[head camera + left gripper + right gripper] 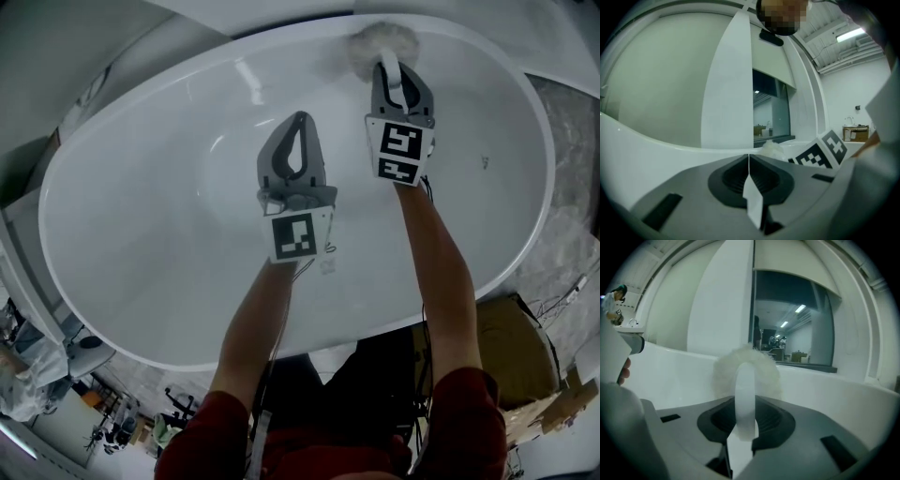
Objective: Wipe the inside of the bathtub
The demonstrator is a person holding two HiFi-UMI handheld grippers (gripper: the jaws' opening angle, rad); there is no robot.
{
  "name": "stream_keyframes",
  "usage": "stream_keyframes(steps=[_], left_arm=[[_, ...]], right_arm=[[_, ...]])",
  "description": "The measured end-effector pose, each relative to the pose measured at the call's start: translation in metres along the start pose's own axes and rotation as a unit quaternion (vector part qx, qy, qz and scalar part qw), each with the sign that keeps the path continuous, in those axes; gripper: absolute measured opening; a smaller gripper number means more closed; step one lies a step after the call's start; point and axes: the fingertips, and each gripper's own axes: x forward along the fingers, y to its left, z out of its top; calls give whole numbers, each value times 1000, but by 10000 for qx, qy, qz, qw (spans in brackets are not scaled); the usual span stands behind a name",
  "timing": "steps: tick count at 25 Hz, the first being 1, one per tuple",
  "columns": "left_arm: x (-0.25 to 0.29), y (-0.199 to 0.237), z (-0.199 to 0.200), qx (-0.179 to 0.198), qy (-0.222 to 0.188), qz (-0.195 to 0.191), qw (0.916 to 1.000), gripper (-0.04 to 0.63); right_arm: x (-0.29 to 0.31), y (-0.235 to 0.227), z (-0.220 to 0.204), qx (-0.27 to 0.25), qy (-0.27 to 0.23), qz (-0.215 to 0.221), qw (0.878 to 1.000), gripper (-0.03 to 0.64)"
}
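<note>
The white oval bathtub [141,234] fills the head view. My right gripper [392,64] is shut on the white handle of a fluffy white scrubber [382,39], whose pad rests against the tub's far inner wall by the rim. In the right gripper view the handle [745,394] arches out between the jaws, with the fluffy pad [726,371] behind it. My left gripper [298,120] hovers over the middle of the tub, jaws shut with nothing in them. The left gripper view shows its tips closed together [749,157], with the right gripper's marker cube [820,151] beyond.
Plastic sheeting [572,159] covers the surface right of the tub. A brown cardboard box [511,352] sits at the lower right. Clutter and a white unit [56,328] stand at the lower left outside the tub. A window [792,324] lies behind the tub wall.
</note>
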Motion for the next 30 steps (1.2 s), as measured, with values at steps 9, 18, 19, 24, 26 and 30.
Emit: stream_keyframes(steps=[9,18,19,24,26,30], left_arm=[[39,-75,1,54,16,-397,9992,17],[43,-102,6,90,-26,-651,9978,17],[41,-101,7,92,-25,-644,9979,18],[34,-92,11,113,-42,-554,9984,17],[30,-86,13,82,-49,-483,9988,17],[22,-79,18,102,-52,-414,9991,17]], right_arm=[[-11,-103,-32,376,274,-468,9978,94],[-26,-137,-45,934,379,-931,9905,94],[-26,-137,-45,933,389,-952,9903,94],[-26,-138,-45,957,445,-1050,9889,94],[-26,-136,-44,985,480,-1064,9883,94],[-33,-133,-42,1090,556,-1064,9868,94]])
